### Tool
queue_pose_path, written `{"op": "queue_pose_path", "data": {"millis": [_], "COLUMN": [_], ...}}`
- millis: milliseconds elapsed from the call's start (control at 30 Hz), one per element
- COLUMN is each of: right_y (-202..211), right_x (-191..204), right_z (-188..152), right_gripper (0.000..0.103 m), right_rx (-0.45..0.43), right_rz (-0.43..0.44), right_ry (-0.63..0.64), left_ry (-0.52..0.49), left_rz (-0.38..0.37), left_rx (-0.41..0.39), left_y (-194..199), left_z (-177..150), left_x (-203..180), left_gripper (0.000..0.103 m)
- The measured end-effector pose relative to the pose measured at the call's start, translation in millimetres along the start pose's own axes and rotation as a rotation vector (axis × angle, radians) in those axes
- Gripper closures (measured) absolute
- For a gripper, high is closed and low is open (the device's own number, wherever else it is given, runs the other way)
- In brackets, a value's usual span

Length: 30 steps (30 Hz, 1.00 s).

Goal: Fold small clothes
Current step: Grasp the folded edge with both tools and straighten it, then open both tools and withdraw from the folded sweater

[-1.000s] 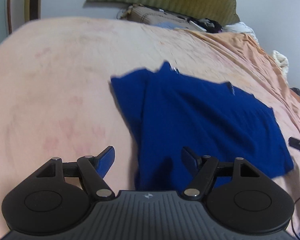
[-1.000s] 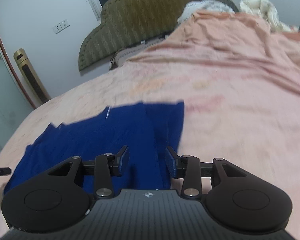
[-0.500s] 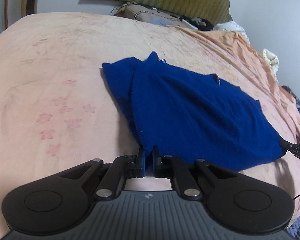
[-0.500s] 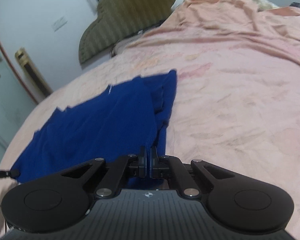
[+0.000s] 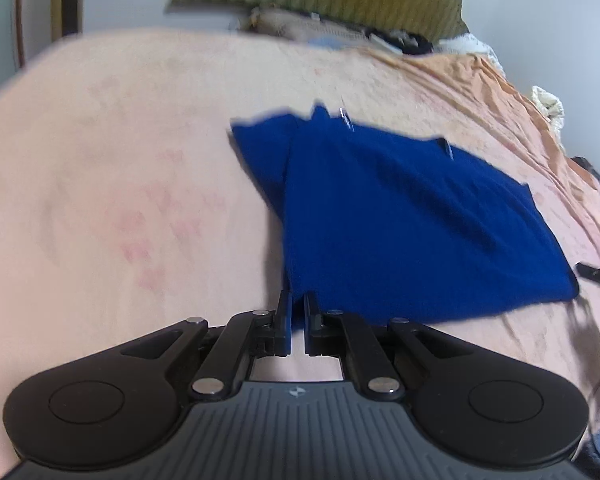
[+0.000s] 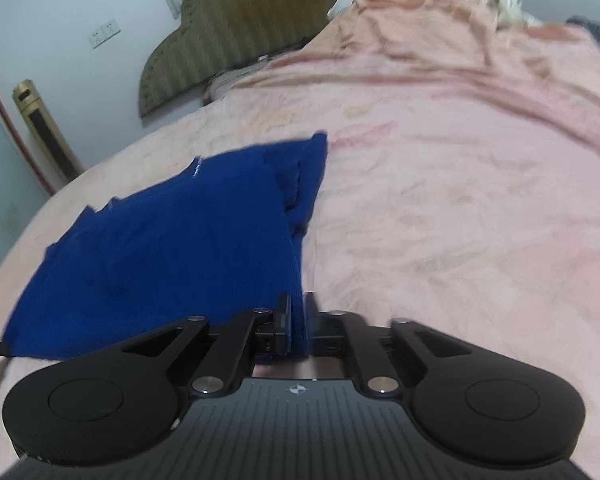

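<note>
The dark blue knitted garment (image 5: 412,224) is spread, partly folded, on the pink blanket-covered bed (image 5: 112,168), its long edge stretched between the two tools. Each near corner is taken at one end, so neither hand is nearer. The left gripper (image 5: 297,322) is clamped fully on its corner. The right gripper (image 6: 298,322) is pressed on the other corner, cloth between its jaws, which are opening slightly.

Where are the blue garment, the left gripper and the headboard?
blue garment (image 5: 400,220), left wrist view, middle of top layer.
left gripper (image 5: 297,322), left wrist view, between fingertips.
headboard (image 6: 236,36), right wrist view, ribbed face.
</note>
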State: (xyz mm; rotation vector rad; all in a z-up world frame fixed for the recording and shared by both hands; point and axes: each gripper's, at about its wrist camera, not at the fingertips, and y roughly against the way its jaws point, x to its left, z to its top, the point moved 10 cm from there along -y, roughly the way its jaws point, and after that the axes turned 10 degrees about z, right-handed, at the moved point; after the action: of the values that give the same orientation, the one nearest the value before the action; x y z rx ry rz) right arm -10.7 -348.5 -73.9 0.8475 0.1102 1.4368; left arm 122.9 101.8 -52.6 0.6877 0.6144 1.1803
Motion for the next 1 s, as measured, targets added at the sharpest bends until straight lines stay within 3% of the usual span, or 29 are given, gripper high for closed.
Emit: {"op": "queue_pose_path", "data": {"millis": [133,167,233,300,467,633,700,1000], "right_y": [-1.3,-8.2,-27.1,-50.7,-111.7,-160.9,-171.1,-181.1], "right_x": [27.4,39.7,66.3,92.2,124.5,123.3,114.6,108.2], "right_z": [25.6,30.5,35.8,38.0,42.2,43.2,46.1,52.3], "right_gripper": [0.077,0.069,0.06,0.054,0.054,0.054,0.043,0.032], "right_rx": [-0.064,-0.061,-0.042,-0.022,0.047,0.093,0.074,0.079], "right_rz": [-0.017,-0.002,0.032,0.059,0.063,0.004,-0.016,-0.052], "right_ry": [0.104,0.138,0.207,0.287,0.389,0.432,0.42,0.396], "left_ry": [-0.074,-0.086,-0.12,-0.153,-0.227,-0.222,-0.211,-0.202], "left_rz": [0.062,0.072,0.073,0.086,0.223,0.344,0.341,0.345], "left_rx": [-0.104,-0.114,-0.129,-0.148,-0.194,-0.134,-0.142,-0.14], "left_y": [11.1,8.5,-0.9,-15.6,-58.7,-96.6,-94.3,-85.8], "left_z": [32.8,40.7,52.2,62.5,80.5,75.0,69.8,56.0], "left_x": [-22.0,-32.2,-54.9,-77.6,-104.4,-92.1,-87.6,-85.6], "left_gripper": [0.092,0.087,0.072,0.045,0.044,0.044,0.044,0.043]}}
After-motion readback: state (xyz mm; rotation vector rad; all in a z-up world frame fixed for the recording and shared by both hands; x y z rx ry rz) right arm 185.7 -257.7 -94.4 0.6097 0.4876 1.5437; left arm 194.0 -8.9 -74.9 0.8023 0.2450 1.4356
